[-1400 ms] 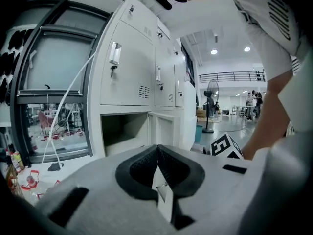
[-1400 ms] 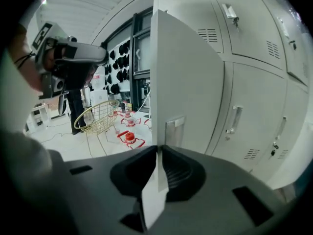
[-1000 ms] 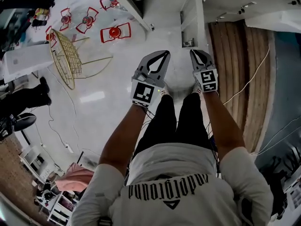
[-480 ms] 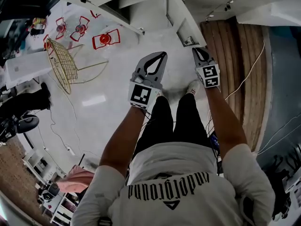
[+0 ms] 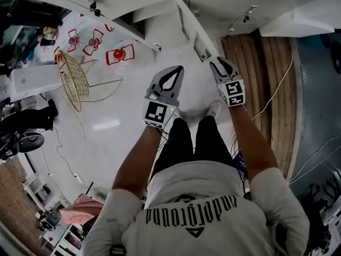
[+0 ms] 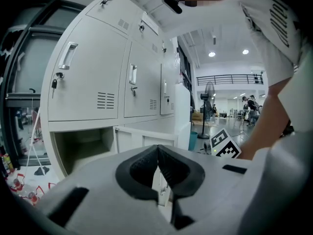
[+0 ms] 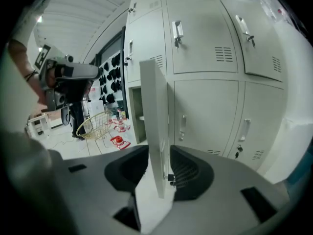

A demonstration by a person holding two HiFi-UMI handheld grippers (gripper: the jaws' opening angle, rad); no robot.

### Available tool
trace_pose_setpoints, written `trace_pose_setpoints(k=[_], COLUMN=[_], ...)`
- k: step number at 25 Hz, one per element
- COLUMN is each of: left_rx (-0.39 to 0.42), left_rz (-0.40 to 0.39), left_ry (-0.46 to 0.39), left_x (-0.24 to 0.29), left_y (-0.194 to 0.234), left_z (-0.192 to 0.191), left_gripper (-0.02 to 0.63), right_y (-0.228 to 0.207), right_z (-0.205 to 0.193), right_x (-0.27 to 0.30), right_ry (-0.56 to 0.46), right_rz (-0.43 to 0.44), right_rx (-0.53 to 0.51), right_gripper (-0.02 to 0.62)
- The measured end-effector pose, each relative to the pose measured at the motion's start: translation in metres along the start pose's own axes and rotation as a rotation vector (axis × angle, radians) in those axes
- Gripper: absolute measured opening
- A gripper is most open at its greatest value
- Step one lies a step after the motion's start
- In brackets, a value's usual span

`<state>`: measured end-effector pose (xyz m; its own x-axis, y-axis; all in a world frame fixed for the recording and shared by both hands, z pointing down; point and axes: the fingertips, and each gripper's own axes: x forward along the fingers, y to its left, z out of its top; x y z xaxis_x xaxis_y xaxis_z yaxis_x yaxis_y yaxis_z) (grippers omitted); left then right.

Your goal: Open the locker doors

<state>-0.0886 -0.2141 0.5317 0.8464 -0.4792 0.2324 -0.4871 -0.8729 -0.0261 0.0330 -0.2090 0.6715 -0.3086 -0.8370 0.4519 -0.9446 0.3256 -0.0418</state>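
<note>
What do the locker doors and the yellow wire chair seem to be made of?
Locker doors: likely painted sheet metal, pale matte finish; punched vent slots suggest it. Wire chair: probably gold-coloured metal wire, thin open mesh.

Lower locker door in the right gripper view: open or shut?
Open. The lower locker door stands swung out, edge-on to the camera, away from the locker bank, and the open compartment shows beside it.

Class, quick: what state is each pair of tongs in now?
Left tongs: closed, empty.
Right tongs: just been opening, locker door edge between them.
</note>
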Motion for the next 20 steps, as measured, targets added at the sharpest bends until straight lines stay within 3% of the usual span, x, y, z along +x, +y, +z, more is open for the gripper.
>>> trace_pose_setpoints(k=[2, 7, 14, 20], left_rx=[0.001, 0.020, 0.033, 0.008], left_rz=[0.000, -0.001, -0.031, 0.001], left_ry=[0.001, -0.015, -0.038, -0.100], left_x=[-0.001, -0.005, -0.010, -0.017], left_y=[-0.009, -0.032, -0.082, -0.114], left_z=[0.011, 0.049, 0.116, 0.174], left_gripper=[0.008, 0.008, 0.008, 0.008], right_y=[0.004, 0.013, 0.016, 0.015], right_z=[0.014, 0.050, 0.130, 0.200], right_x=[-0.016, -0.067, -0.158, -0.221], right_ry=[-0.020, -0.079, -0.206, -0.322], right_rz=[0.014, 0.048, 0.126, 0.194], right_rx=[0.022, 0.038, 0.020, -0.012], right_gripper=[0.180, 0.222, 0.242, 0.241])
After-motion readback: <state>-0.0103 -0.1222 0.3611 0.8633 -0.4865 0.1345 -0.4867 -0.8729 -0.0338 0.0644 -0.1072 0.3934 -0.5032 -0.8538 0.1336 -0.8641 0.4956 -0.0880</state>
